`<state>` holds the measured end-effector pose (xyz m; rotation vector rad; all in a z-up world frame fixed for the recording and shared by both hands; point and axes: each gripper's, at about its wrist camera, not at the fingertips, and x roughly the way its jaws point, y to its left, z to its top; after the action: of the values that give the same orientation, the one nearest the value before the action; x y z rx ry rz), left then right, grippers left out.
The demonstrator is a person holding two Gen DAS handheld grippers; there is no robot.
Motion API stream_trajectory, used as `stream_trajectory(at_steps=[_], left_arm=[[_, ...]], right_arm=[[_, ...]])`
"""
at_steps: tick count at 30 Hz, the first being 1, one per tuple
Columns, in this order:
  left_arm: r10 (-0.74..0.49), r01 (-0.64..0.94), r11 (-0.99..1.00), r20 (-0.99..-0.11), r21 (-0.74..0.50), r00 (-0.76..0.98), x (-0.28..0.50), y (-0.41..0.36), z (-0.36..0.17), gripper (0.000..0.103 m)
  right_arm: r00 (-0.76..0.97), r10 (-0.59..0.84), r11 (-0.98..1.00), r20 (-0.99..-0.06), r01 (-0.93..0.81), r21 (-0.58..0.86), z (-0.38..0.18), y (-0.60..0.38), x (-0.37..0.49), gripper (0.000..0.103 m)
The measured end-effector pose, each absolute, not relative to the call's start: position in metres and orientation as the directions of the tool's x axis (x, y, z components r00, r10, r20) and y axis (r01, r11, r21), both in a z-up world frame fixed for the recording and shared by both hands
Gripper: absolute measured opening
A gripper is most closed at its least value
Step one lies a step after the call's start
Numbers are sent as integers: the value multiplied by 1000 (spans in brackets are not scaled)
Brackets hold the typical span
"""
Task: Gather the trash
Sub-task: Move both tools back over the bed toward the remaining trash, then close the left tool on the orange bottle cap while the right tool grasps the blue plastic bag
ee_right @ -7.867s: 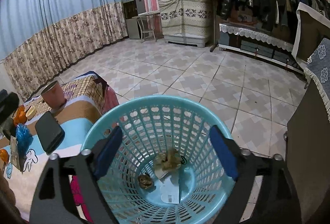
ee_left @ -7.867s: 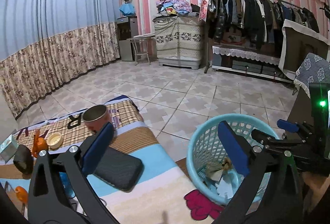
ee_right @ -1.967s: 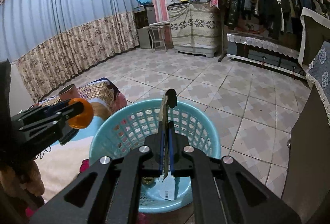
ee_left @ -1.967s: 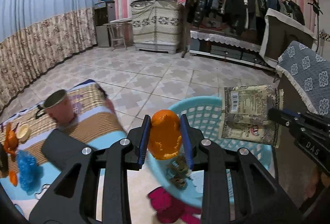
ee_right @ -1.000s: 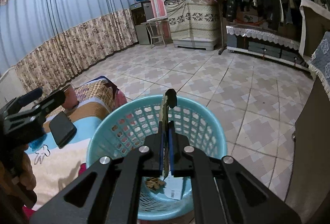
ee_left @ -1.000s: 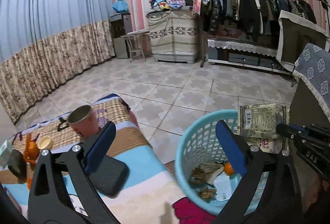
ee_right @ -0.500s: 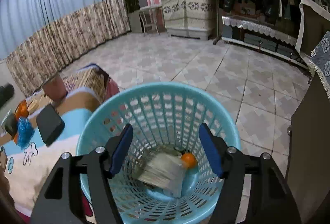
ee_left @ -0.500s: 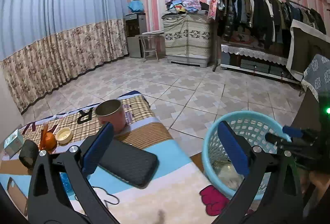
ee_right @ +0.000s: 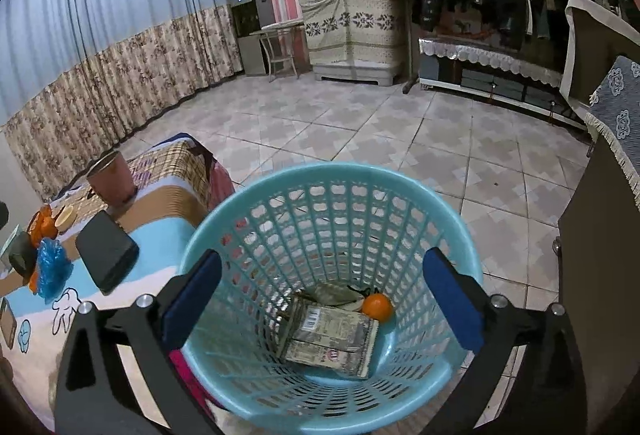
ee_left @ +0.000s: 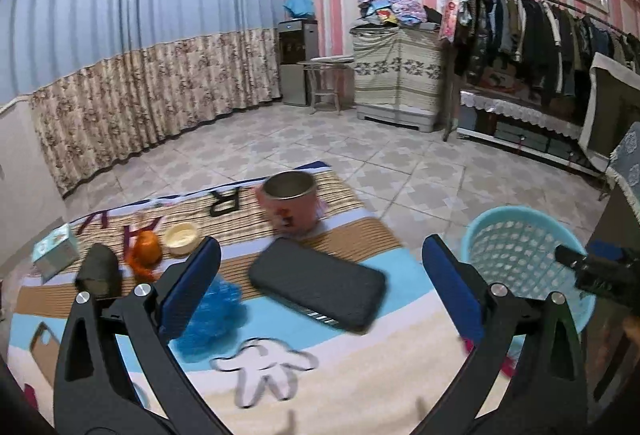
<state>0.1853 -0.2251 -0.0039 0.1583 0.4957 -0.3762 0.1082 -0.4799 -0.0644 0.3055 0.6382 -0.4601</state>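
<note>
The right gripper has just been opening and hangs spread wide over the basket, nothing between its jaws. A packet lies on the basket floor, an orange at its two o'clock. The left gripper is spread above the blanket, empty.

Flat wrapper inside turquoise basket
</note>
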Motion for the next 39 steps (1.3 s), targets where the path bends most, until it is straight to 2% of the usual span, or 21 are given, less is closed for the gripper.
stream_trajectory(at_steps=[11,23,29,33,39], left_arm=[[-218,301,948,-487,99,846,204,-133,-12,98],[-159,181,983,-508,-5,847,229,-27,-16,98],[-112,102,994,-530,-49,841,245,18,-22,98],[-121,65,991,-582,-117,804,266,31,-40,97],[-99,76,995,-630,-63,770,282,15,-63,97]], right_arm=[[760,-343,876,-552,470,104,-44,-411,123,98],[842,-233,942,-487,320,103,-20,-304,168,98],[837,-161,968,-523,237,80,-39,-257,202,98],[815,-147,981,-560,194,25,-50,-233,225,98],[793,-135,984,-594,178,15,-59,-225,247,98]])
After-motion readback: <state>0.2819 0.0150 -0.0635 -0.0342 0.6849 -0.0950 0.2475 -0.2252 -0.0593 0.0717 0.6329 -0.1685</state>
